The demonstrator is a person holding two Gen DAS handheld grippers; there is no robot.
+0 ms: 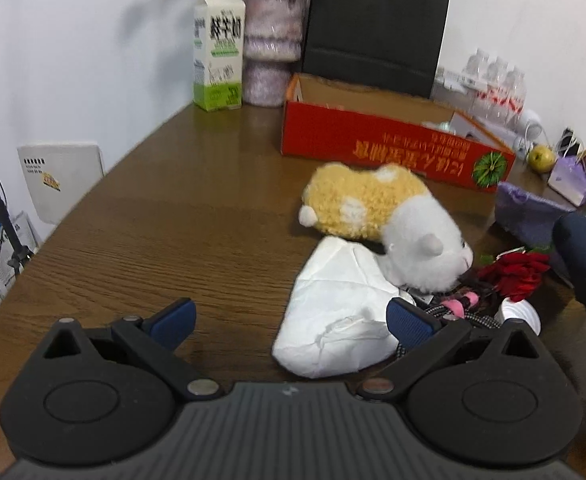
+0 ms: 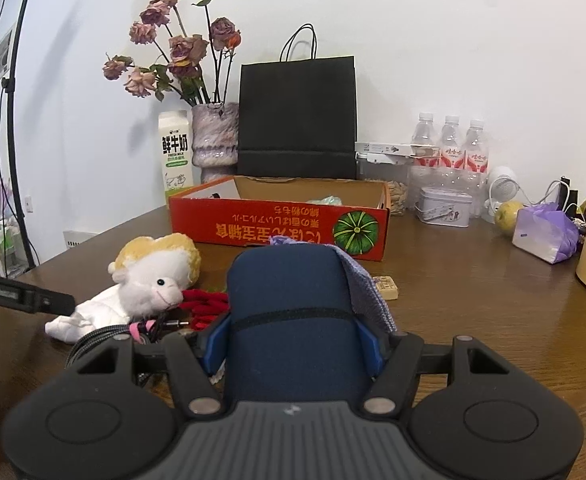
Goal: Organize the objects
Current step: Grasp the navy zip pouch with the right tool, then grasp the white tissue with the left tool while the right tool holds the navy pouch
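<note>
My right gripper (image 2: 293, 344) is shut on a dark blue pouch-like object (image 2: 289, 296), with a lilac cloth (image 2: 367, 292) draped at its right side. My left gripper (image 1: 291, 320) is open and empty just above the table, its right finger beside a white crumpled bag (image 1: 333, 312). A yellow-and-white plush toy (image 1: 373, 208) lies beyond the bag; it also shows in the right wrist view (image 2: 153, 272). A red fabric flower (image 1: 517, 272), a braided cable (image 2: 105, 334) and a white cap (image 1: 519, 312) lie in the pile. The red cardboard box (image 2: 253, 224) stands open behind.
A milk carton (image 2: 176, 152), a vase of dried roses (image 2: 215, 140) and a black paper bag (image 2: 297, 116) stand at the wall. Water bottles (image 2: 449, 148), a tin (image 2: 445, 206), an apple (image 2: 509, 212), a purple tissue pack (image 2: 545, 236) and a small wooden block (image 2: 387, 286) sit right.
</note>
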